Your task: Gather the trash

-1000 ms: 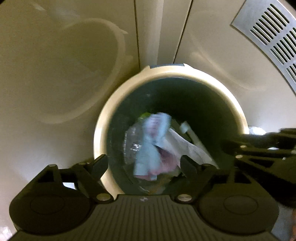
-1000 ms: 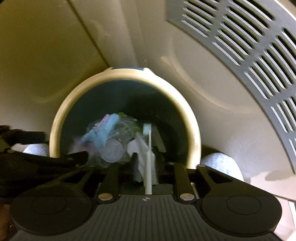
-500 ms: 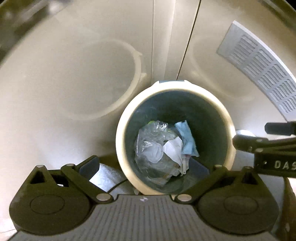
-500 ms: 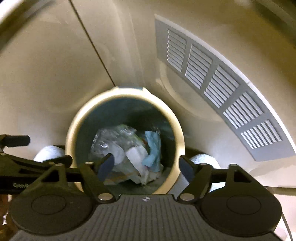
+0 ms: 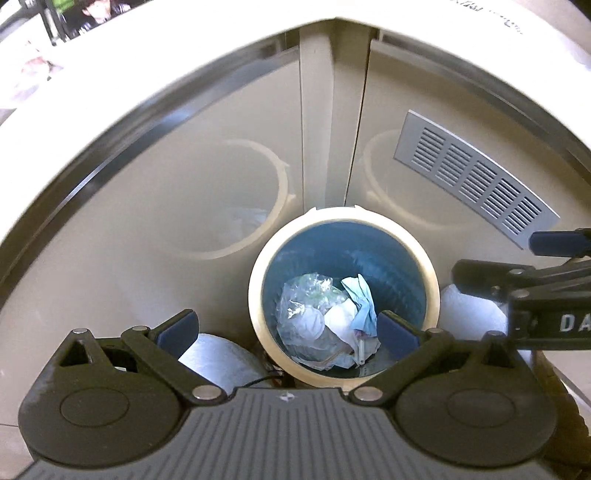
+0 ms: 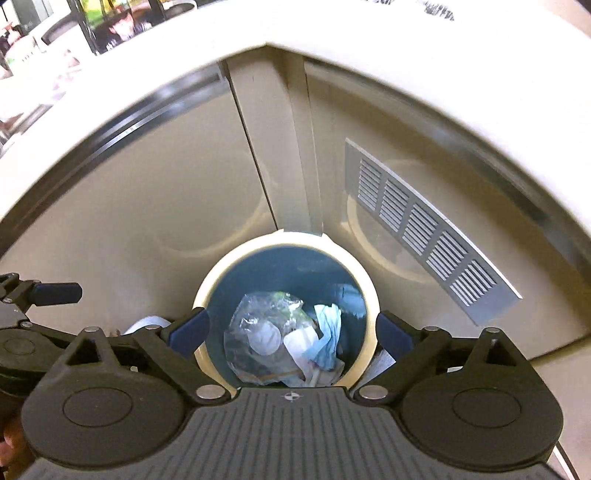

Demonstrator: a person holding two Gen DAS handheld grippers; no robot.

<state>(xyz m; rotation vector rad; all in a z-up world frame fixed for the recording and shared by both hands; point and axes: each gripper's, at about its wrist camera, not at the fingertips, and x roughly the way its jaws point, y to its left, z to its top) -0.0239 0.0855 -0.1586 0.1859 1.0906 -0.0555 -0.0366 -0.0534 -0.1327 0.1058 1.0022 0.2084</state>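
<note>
A round bin (image 5: pixel 344 295) with a cream rim and a blue inside stands in the corner where two glossy beige panels (image 5: pixel 184 206) meet at a narrow upright post (image 5: pixel 317 122), its back edge touching the foot of that post. The trash lies at the bottom of the bin: a crumpled clear plastic bag (image 5: pixel 306 306) on the left, white paper (image 5: pixel 343 325) in the middle and a pale blue tissue (image 5: pixel 364 306) to the right. The bin's rim shows as a faint ring in both shiny panels. A grey slotted vent (image 5: pixel 476 184) is set in the panel to the right of the bin, above rim height. White rolls (image 5: pixel 218 354) sit on the floor just beside the bin on either side. A pale countertop edge (image 6: pixel 332 33) runs over the corner above the bin. The left gripper (image 5: pixel 286 328) hangs above the bin with its jaws spread wide and nothing between them. The right gripper (image 6: pixel 291 328) hangs over the bin too, its jaws opening, almost fully apart, holding nothing; the trash lies well below its blue fingertips (image 6: pixel 190 330).
</note>
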